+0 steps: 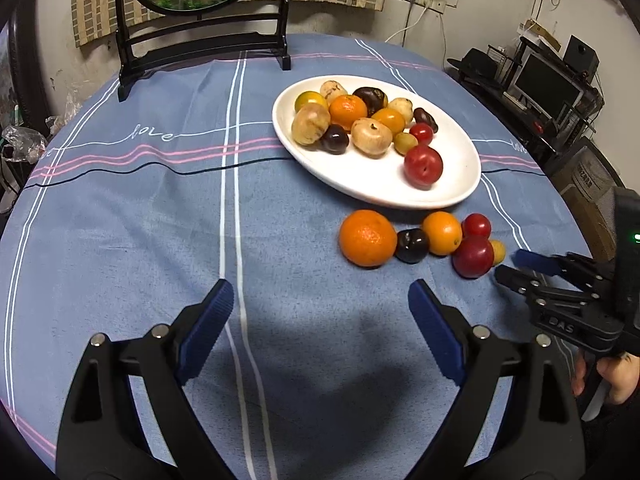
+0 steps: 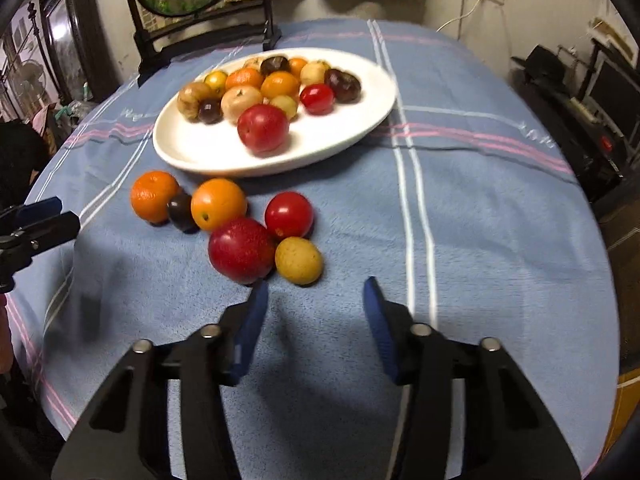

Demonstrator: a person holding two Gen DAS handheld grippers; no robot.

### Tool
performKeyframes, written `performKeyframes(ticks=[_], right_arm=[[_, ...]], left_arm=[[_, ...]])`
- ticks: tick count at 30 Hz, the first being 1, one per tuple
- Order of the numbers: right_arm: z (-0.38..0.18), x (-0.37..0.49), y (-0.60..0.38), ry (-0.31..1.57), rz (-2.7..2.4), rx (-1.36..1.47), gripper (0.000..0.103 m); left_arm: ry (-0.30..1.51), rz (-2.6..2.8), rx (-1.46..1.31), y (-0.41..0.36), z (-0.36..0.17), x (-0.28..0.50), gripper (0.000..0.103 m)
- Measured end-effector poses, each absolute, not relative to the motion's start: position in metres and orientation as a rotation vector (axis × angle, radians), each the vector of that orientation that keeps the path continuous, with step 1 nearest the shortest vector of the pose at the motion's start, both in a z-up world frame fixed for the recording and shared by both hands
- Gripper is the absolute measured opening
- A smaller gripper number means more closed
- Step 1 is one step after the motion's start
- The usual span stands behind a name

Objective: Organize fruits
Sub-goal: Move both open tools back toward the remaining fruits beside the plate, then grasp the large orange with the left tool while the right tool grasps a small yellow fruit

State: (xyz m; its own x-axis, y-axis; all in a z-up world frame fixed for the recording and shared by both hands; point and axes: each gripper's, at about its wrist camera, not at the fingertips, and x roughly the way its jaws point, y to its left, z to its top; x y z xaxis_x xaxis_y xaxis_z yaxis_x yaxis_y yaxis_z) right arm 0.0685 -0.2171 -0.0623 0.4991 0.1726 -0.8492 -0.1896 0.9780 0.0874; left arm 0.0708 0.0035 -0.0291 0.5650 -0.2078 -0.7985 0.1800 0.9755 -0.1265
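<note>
Six loose fruits lie in a cluster on the blue tablecloth (image 1: 160, 220), just beside the near rim of the white plate (image 1: 452, 184), which sits toward the far side of the tabletop and already carries a dozen or so pieces.

The left gripper (image 1: 320, 304) hovers above bare cloth with its fingers spread wide and nothing between them; the large orange (image 1: 367, 237) lies ahead of it.

The right gripper (image 2: 316, 296) hangs just short of the cluster, its fingers parted, narrower than the left's, and holding nothing. The red plum (image 2: 242, 250) and the small yellow fruit (image 2: 299, 261) lie directly ahead, touching or nearly so; motion blur prevents a firm finding.

Step in hand, as judged: taking a fruit from the near edge of the cluster for transfer to the plate.

Recommendation: take the yellow fruit first, being outermost. Straddle it squarely and close gently. Keep clear of the plum, which would likely roll. Set it on the bare near portion of the plate.
</note>
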Motion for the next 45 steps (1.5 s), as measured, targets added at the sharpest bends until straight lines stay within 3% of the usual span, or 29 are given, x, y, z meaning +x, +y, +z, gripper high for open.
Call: performKeyframes(ticks=[3,5,20,23,25,31,32,33,45], right_arm=[[-0.067,0.078,-0.211,1.009,0.236,-0.051,0.036],[-0.068,0.084,-0.209,1.0,0.25,-0.063,0.025],[-0.06,0.061,-0.241,1.022,0.244,0.09,0.025],[-0.058,0.061,-0.24,1.015,0.255,0.098,0.025],[-0.056,0.06,-0.239,1.011,0.265,0.103,0.025],[-0.056,0.061,-0.24,1.02,0.271,0.114,0.025],[-0.056,0.061,-0.24,1.019,0.271,0.115,0.025],[-0.054,0.06,-0.239,1.015,0.27,0.114,0.025],[-0.045,0.058,-0.226,1.0,0.292,0.081,0.025]], left_arm=[[0.948,-0.246,-0.017,-0.002,-0.03,0.073,0.091],[0.957,-0.26,0.0,-0.007,-0.034,0.078,0.091],[0.962,-0.379,0.134,-0.035,-0.063,0.121,0.087],[0.967,-0.416,0.13,-0.039,-0.066,0.127,0.071],[0.977,-0.474,0.074,-0.036,-0.064,0.133,0.047],[1.0,-0.496,0.014,-0.031,-0.072,0.141,0.053],[1.003,-0.497,0.002,-0.03,-0.073,0.142,0.052],[1.011,-0.505,-0.021,-0.028,-0.073,0.142,0.045],[0.938,-0.476,-0.091,-0.009,-0.041,0.094,0.044]])
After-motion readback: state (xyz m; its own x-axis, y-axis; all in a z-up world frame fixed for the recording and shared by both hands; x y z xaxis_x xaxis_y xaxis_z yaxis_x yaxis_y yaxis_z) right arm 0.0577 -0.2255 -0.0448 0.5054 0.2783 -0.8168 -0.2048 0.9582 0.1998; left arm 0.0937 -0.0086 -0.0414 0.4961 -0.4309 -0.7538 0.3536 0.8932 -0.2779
